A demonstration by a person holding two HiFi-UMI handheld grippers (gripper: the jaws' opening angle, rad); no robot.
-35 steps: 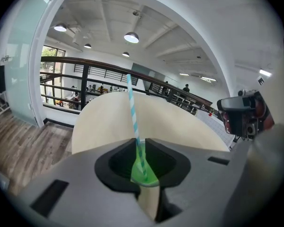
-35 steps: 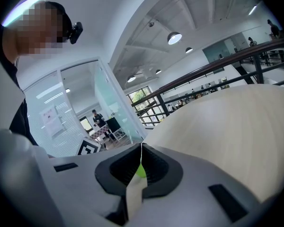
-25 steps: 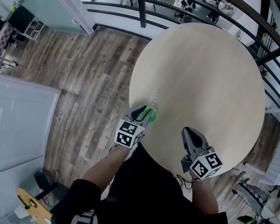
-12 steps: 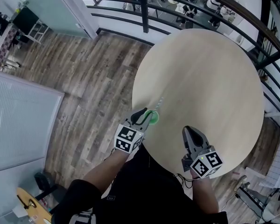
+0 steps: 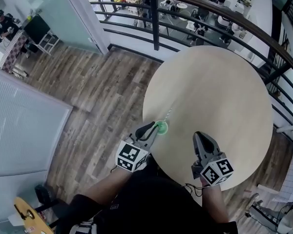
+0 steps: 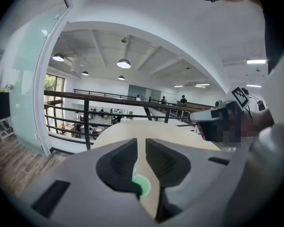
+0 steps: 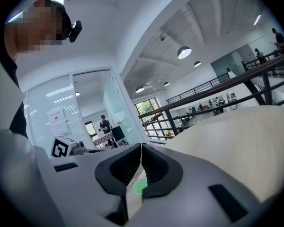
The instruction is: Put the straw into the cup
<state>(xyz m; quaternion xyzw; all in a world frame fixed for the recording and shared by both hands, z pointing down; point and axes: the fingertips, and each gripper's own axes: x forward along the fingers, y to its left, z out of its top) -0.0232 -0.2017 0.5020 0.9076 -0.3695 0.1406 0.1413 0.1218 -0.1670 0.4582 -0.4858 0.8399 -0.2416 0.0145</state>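
A small green cup (image 5: 161, 127) stands near the left edge of the round table (image 5: 219, 91). A pale straw (image 5: 166, 115) is in it and leans up and to the right. In the head view my left gripper (image 5: 153, 127) points at the cup from the table's edge, its tips just short of it. The left gripper view shows its jaws a narrow gap apart with nothing gripped. My right gripper (image 5: 199, 136) hovers over the table's near edge, right of the cup and apart from it. Its jaws meet at the tips and hold nothing.
A dark metal railing (image 5: 185, 6) curves round the far side of the table, with a lower floor beyond it. Wooden flooring (image 5: 97, 96) lies to the left, beside a glass partition (image 5: 24, 126). My body is right against the near edge of the table.
My left gripper has drawn back a little from the cup toward the table's edge. Cup and straw stay put. The right gripper has hardly moved. The head camera has shifted.
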